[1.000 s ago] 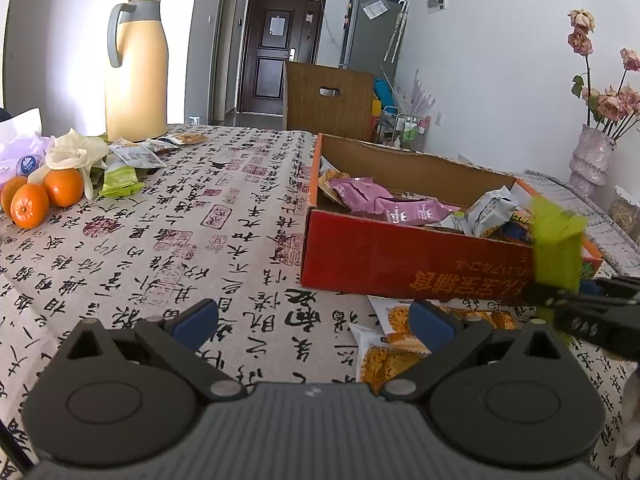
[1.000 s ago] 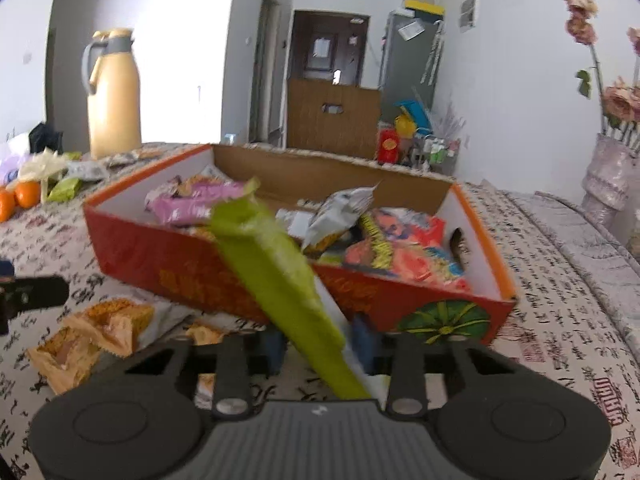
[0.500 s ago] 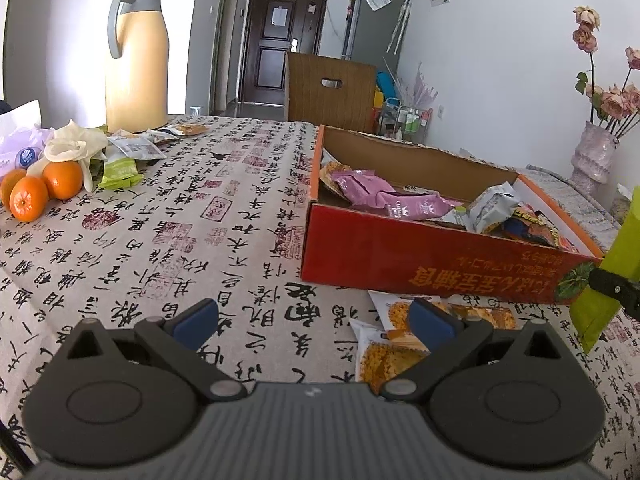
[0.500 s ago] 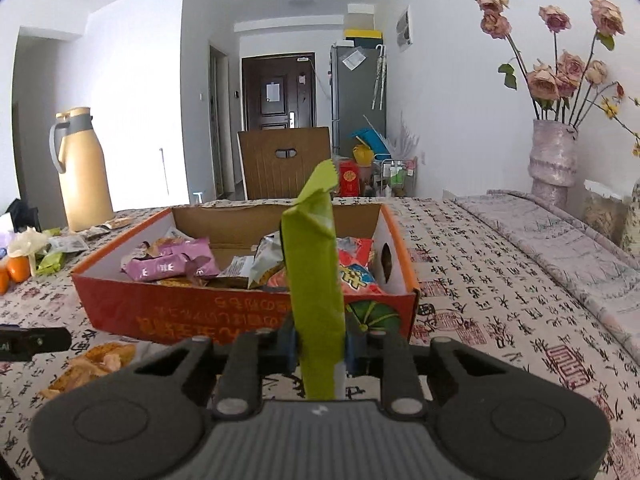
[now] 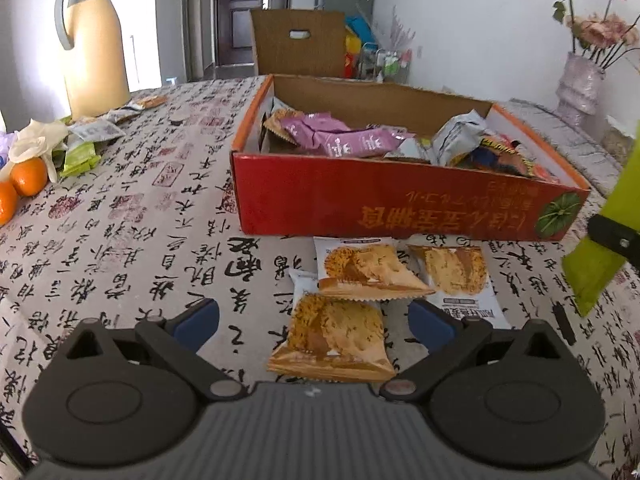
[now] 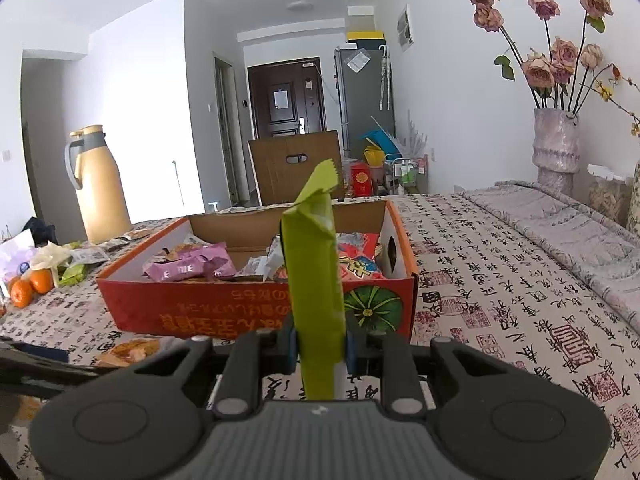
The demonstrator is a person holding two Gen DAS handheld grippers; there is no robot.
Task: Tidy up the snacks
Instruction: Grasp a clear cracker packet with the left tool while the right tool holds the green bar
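Lighting: bright, even daylight, strongest at far left, where the wall behind the thermos jug blows out to white glare; shadows on the table soft and short. Optics: heavy fisheye bending of walls and door frame, dark vignette in the corners. Sharpness: slight softness throughout, with the near tongs body darkest.

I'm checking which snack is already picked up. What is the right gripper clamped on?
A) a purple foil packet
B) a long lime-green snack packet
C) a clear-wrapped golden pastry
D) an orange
B: in the right wrist view the right gripper is shut on the long lime-green snack packet, held upright before the red cardboard box.
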